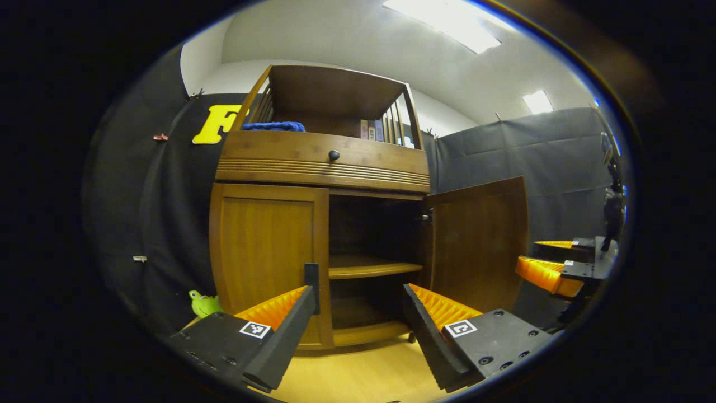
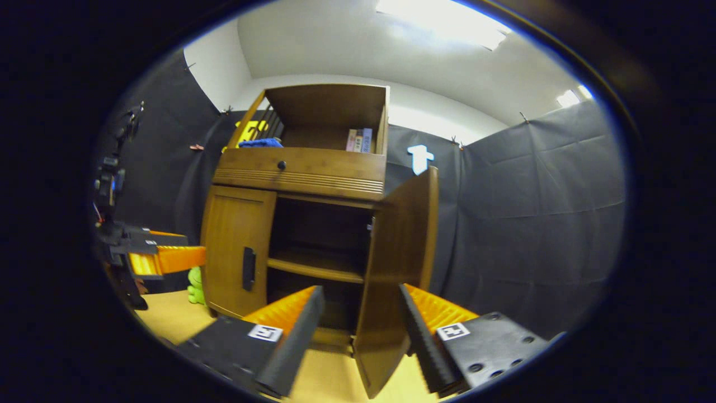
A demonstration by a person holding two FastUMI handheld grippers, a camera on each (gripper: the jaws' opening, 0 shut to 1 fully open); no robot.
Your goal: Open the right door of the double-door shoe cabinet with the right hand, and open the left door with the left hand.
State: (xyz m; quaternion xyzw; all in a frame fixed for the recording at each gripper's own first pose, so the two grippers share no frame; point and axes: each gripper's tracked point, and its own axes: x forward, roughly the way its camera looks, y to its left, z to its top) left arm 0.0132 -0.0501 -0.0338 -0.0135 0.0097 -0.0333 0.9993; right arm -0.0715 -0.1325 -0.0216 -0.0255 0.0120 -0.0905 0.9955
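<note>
The brown wooden double-door shoe cabinet (image 1: 321, 168) stands on a pale wood floor (image 1: 358, 375) against the black cloth wall. Its right door (image 1: 475, 246) is swung wide open, showing a dark interior with one wooden shelf (image 1: 372, 268) across the middle. Its left door (image 1: 268, 252) sits flat in the frame, closed, with a dark vertical handle (image 2: 248, 268) near its inner edge.

In the left gripper view, the left tongs (image 1: 361, 305) are spread wide and hold nothing. The orange ribbed left finger lies in front of the closed door's inner edge, and the right finger lies before the open compartment; whether either touches the cabinet cannot be told. The right tongs (image 1: 551, 266) appear at the right side of this view, just beyond the open door's free edge.

In the right gripper view, the right tongs (image 2: 361, 308) also stand wide apart, and the open door's free edge (image 2: 386, 280) runs down between the two fingers; contact cannot be judged. The left tongs (image 2: 168, 257) show at the left, in front of the closed door.

Above the doors is a drawer with a round black knob (image 1: 334, 154). The open top shelf holds a folded blue cloth (image 1: 274, 126) and a few upright books (image 2: 359, 140). A small green toy (image 1: 204, 304) sits on the floor at the cabinet's left corner.
</note>
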